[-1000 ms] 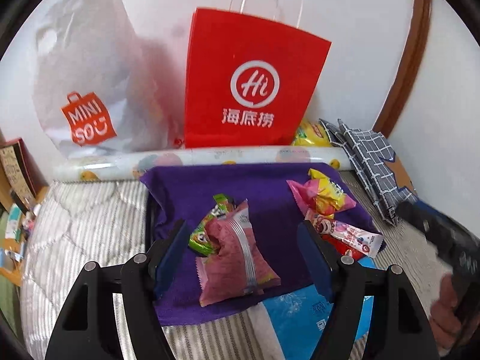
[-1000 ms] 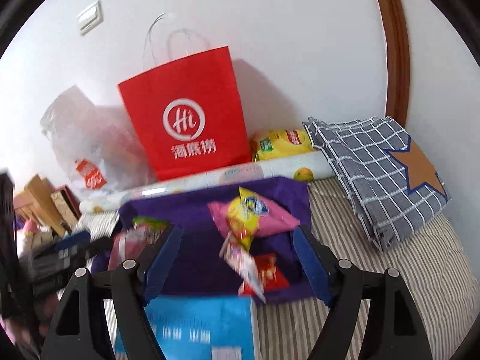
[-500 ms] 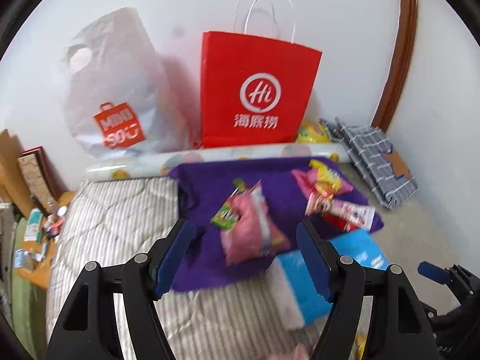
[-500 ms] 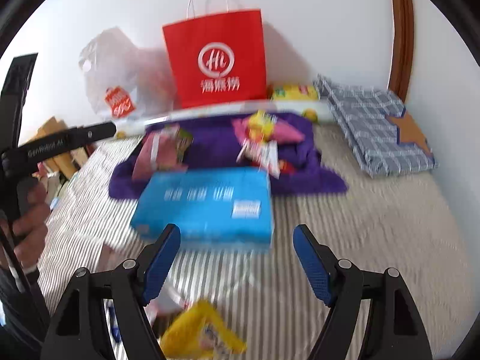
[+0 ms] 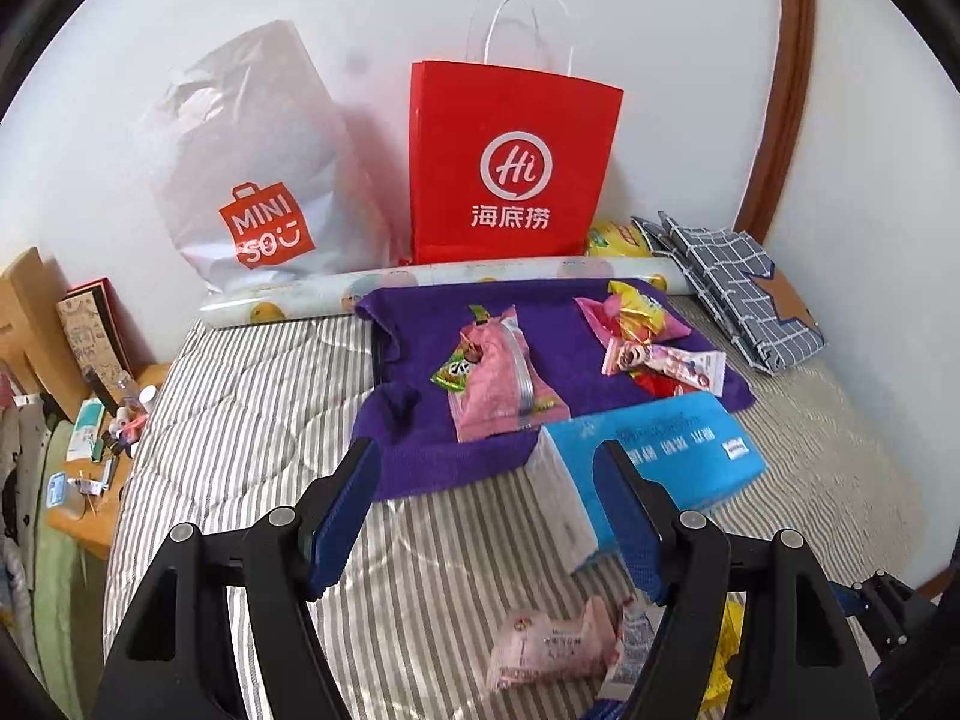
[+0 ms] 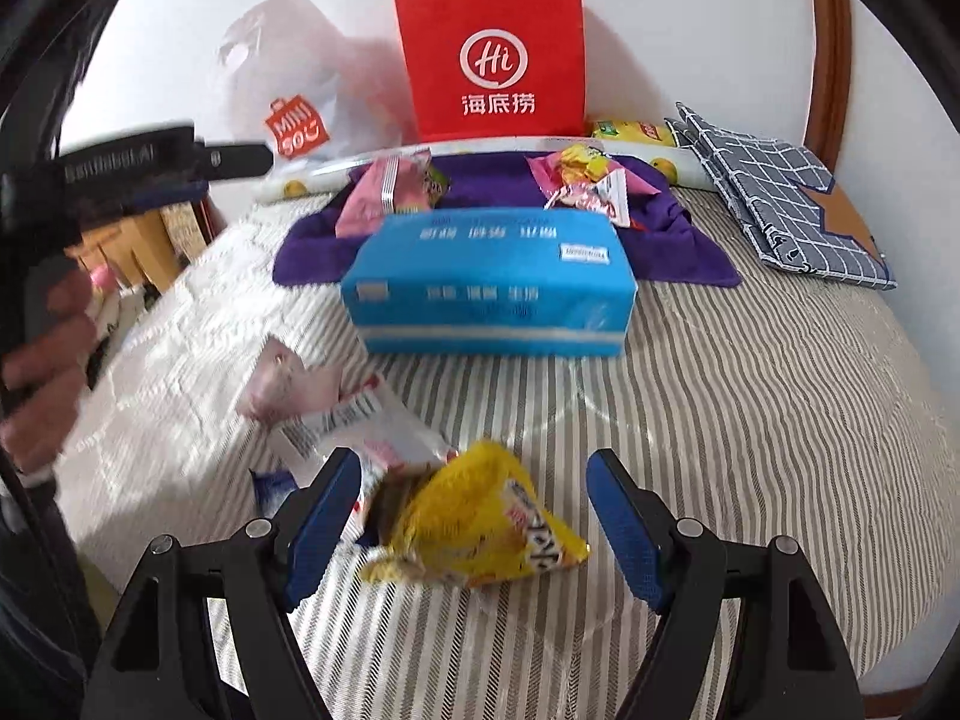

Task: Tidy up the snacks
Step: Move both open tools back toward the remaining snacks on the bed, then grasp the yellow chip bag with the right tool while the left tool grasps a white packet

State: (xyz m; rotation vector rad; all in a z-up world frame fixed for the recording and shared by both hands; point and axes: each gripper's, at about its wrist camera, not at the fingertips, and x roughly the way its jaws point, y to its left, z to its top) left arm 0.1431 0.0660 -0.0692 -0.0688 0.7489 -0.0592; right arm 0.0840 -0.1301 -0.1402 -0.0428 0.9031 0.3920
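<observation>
Right gripper [image 6: 468, 516] spread, yellow packet [image 6: 480, 534] lying between its fingers on the striped bed [image 6: 750, 420]. Left gripper [image 5: 486, 510] spread, empty. Beyond: blue box [image 6: 492, 282], then more snacks [image 5: 498, 378] on purple cloth [image 5: 558, 324], red bag [image 6: 492, 54] at wall.

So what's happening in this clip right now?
A person with a gripper in each hand is sorting snacks on a striped bed. Neither gripper holds anything. The right gripper is open, its fingers either side of a crumpled yellow snack bag near the bed's front, beside a loose pink-and-white packet. The left gripper is open too, above the bedding. Several packets already lie on the purple towel, behind a blue rectangular tissue box.
</observation>
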